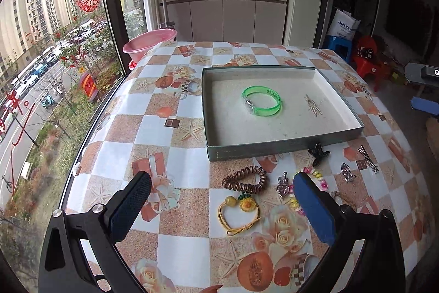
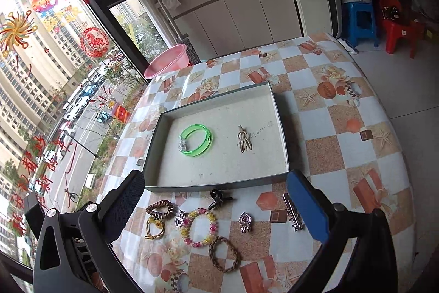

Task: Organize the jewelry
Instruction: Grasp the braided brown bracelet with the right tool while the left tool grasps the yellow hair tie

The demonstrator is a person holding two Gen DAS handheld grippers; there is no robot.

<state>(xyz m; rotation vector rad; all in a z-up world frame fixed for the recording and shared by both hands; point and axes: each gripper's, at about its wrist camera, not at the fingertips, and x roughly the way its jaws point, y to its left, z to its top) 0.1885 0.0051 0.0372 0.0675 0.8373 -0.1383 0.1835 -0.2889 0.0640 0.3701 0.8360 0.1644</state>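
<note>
2 pieces already lie inside the shallow grey tray: a green bangle toward its window side and a pale metal hair clip just beside it toward the room side, the 2 apart from each other. Your left gripper hangs tilted down over the tablecloth in front of the tray's near wall, jaws released and wide with nothing between them; one blue pad partly covers the pink and yellow bead bracelet. Your right gripper also points down at a slant toward the tray's near edge, its jaws spread fully and gripping nothing. Everything else waits on the cloth in front of the tray: a brown coil hair tie nearest the near wall on the window side, a yellow elastic with a sunflower charm just in front of it, a black claw clip almost touching the tray's near wall, a pink heart pendant beside the bead bracelet, a silver heart pendant further toward the room side, a long silver clip beyond that, and a brown braided band farthest from the tray. A pink basin sits beyond the tray's far window-side corner, past the table's edge.
</note>
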